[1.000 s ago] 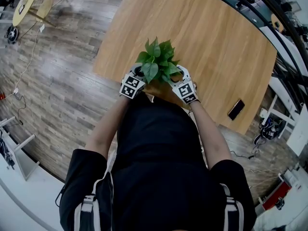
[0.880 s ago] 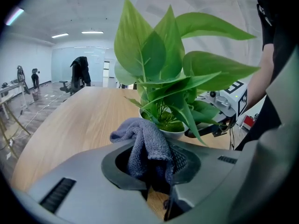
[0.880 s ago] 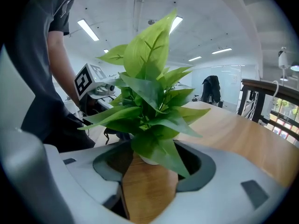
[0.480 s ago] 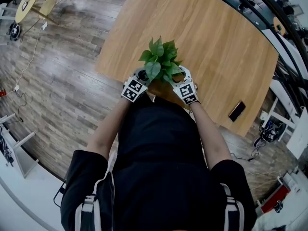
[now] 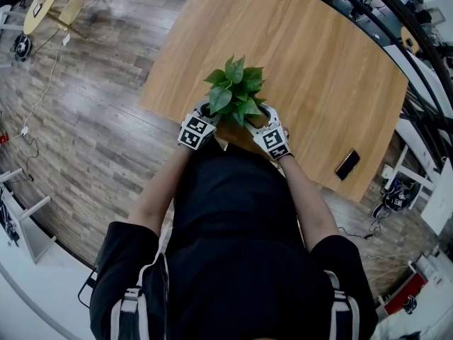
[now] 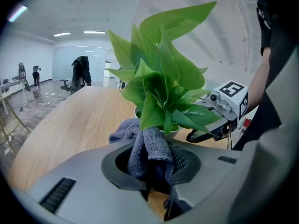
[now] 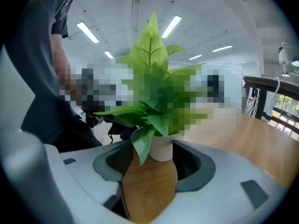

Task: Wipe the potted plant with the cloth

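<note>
Here, in the head view, the potted plant [image 5: 236, 91] stands upright near the edge of the wooden table [image 5: 318, 69] closest to the person, its stems rising vertically out of a white pot [image 7: 161, 149]. The left gripper [image 5: 205, 113] lies between 7 and 8 o'clock of the foliage and the right gripper [image 5: 262, 115] at about 5 o'clock, so that the two flank the plant from the person's side. The left gripper view shows its jaws clamped on a bunched grey cloth [image 6: 149, 148], which projects beyond the tips toward 12 o'clock; the top of the bunch sits directly beneath the lowest leaves and appears to meet them, though actual contact cannot be confirmed. The right gripper view shows its jaws apart, with the pot standing at their mouth, between the tips at 12 o'clock; whether either jaw touches the pot wall cannot be told. The governing relation is therefore vertical: the leaves lie above and just beyond the cloth, along the plant's upright axis, and the cloth-bearing left gripper is the one placed to reach them. A wiping stroke would probably have to travel upward and outward along a leaf, while the right gripper is positioned to steady the pot. A dark phone [image 5: 346, 163] lies well apart on the table, at 4 o'clock of the plant.
</note>
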### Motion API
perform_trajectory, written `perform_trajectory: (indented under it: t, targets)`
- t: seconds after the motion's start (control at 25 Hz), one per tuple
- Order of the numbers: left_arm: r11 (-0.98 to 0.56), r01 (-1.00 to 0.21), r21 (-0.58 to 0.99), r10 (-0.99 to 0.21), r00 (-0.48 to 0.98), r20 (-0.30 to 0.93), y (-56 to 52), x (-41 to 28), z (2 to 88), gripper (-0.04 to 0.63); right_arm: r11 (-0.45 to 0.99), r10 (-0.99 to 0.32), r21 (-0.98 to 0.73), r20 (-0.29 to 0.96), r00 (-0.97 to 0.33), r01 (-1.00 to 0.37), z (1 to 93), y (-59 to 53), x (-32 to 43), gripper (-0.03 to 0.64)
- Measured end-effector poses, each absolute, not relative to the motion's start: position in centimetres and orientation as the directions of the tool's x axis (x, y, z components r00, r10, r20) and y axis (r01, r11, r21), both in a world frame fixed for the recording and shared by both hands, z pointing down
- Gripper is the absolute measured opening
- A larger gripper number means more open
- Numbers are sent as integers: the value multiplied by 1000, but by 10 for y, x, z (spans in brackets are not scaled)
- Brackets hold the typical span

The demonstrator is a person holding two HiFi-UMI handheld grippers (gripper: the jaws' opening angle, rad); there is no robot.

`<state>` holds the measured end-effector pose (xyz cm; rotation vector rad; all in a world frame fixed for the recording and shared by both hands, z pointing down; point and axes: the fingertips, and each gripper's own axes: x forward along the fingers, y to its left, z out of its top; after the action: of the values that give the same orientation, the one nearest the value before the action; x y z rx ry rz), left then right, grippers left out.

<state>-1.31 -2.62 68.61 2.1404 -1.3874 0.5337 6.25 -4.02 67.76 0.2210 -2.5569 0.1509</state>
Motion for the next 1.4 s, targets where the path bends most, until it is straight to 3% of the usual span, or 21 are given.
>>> perform_trajectory:
  t: [0.12, 0.24, 0.36, 0.56, 1.4]
  targets:
    - [-292, -925, 244, -717, 381, 583, -29, -20, 686, 112, 987, -94, -57, 553, -828, -150, 677, -33, 66, 250]
    - [-277, -926, 255, -721, 376, 582, -33, -22, 683, 112, 978, -141, -49, 557, -819, -201, 677, -47, 73, 250]
    - [-301, -924, 236, -711, 383, 590, -33, -22, 685, 112, 973, -175, -28, 555, -813, -229, 677, -65, 73, 250]
    - [-326, -922, 211, -702, 385, 599, -34, -22, 688, 112, 990, -125, 11, 553, -824, -143, 673, -60, 61, 250]
    - [-458, -867, 198, -635, 475, 609, -15, 0, 690, 112, 989, -131, 11, 568, -813, -151, 676, -63, 55, 250]
